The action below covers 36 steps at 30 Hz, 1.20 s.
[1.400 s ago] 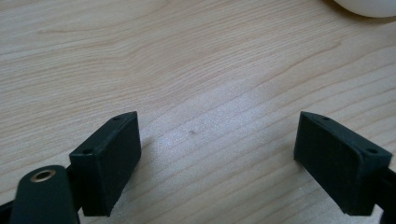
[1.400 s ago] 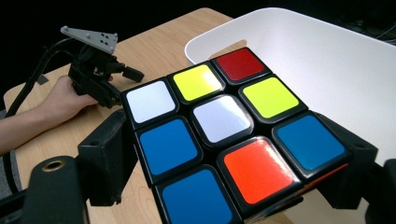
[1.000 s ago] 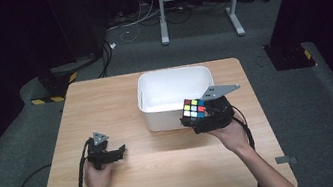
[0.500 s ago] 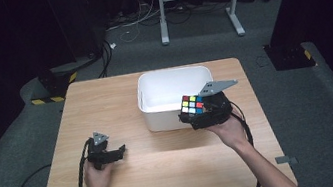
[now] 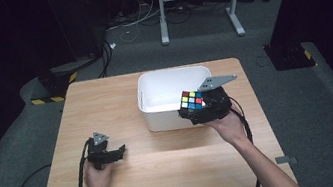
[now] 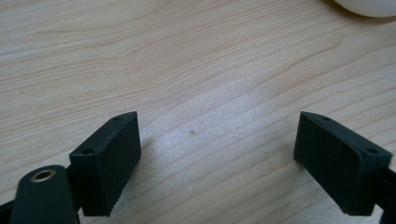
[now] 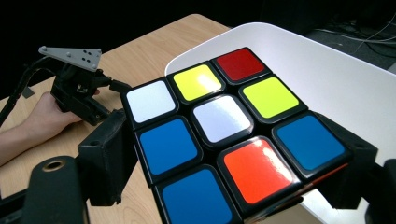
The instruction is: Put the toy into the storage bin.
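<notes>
Gripping cube (image 5: pixel 192 100) over tub rim (image 5: pixel 157 112), right gripper (image 5: pixel 196 111).

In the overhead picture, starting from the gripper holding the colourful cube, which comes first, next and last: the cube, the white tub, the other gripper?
1. Cube: clamped in the right gripper, at the tub's near right corner.
2. White tub: right beside and beneath the gripper, stretching away toward the table's far side.
3. Left gripper: farthest, resting on the table's near left part, well apart from the tub.

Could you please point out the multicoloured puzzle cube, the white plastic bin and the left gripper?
Multicoloured puzzle cube (image 7: pixel 219 116), right gripper view, its white centre tile.
White plastic bin (image 5: pixel 152 83), high view, its left rim.
Left gripper (image 5: pixel 122 149), high view, between its open jaws.
</notes>
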Motion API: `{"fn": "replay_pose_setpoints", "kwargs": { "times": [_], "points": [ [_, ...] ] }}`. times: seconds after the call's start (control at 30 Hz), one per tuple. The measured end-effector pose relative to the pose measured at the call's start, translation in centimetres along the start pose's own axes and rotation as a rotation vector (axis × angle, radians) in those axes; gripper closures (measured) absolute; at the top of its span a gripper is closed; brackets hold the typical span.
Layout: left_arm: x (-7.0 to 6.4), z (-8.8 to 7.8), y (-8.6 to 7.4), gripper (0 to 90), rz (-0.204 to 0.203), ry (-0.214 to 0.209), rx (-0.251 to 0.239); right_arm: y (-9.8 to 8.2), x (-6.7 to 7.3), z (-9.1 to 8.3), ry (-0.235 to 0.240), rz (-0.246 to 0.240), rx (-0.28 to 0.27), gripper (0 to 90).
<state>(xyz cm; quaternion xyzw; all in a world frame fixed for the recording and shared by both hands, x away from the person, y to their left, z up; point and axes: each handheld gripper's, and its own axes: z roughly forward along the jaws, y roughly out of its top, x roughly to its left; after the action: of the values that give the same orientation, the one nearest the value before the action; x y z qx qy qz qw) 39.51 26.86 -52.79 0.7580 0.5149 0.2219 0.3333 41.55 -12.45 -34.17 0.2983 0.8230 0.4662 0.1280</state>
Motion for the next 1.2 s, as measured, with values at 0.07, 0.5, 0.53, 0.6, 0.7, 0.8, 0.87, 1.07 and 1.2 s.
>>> {"fn": "replay_pose_setpoints", "kwargs": {
  "times": [0.07,0.5,0.53,0.6,0.7,0.8,0.87,1.07,1.2],
  "points": [
    [0.0,0.0,0.0,14.9,0.000,0.000,0.000,0.2,-0.1,0.0,-0.005,-0.002,-0.004,18.7],
    [0.0,0.0,0.0,14.9,0.001,0.000,0.000,1.4,-0.6,0.6,-0.051,0.010,-0.002,18.7],
    [0.0,0.0,0.0,14.9,0.001,0.001,0.000,1.5,-0.6,0.6,-0.053,0.007,0.001,18.7],
    [0.0,0.0,0.0,14.9,0.001,0.001,0.000,1.6,-0.7,0.6,-0.056,0.009,-0.004,18.7],
    [0.0,0.0,0.0,14.8,0.000,0.000,0.000,1.8,-0.8,0.6,-0.052,0.018,-0.017,18.7],
    [0.0,0.0,0.0,14.9,0.000,0.000,0.000,2.2,-0.9,0.6,-0.050,0.023,-0.030,18.7],
    [0.0,0.0,0.0,14.9,0.000,0.000,0.000,2.4,-1.0,0.8,-0.048,0.023,-0.033,18.7],
    [0.0,0.0,0.0,14.9,0.000,0.000,0.000,2.8,-1.2,1.2,-0.048,0.022,-0.031,18.8],
    [0.0,0.0,0.0,14.9,0.000,0.000,0.000,3.1,-1.5,1.6,-0.060,0.022,-0.022,18.7]
  ]
}}
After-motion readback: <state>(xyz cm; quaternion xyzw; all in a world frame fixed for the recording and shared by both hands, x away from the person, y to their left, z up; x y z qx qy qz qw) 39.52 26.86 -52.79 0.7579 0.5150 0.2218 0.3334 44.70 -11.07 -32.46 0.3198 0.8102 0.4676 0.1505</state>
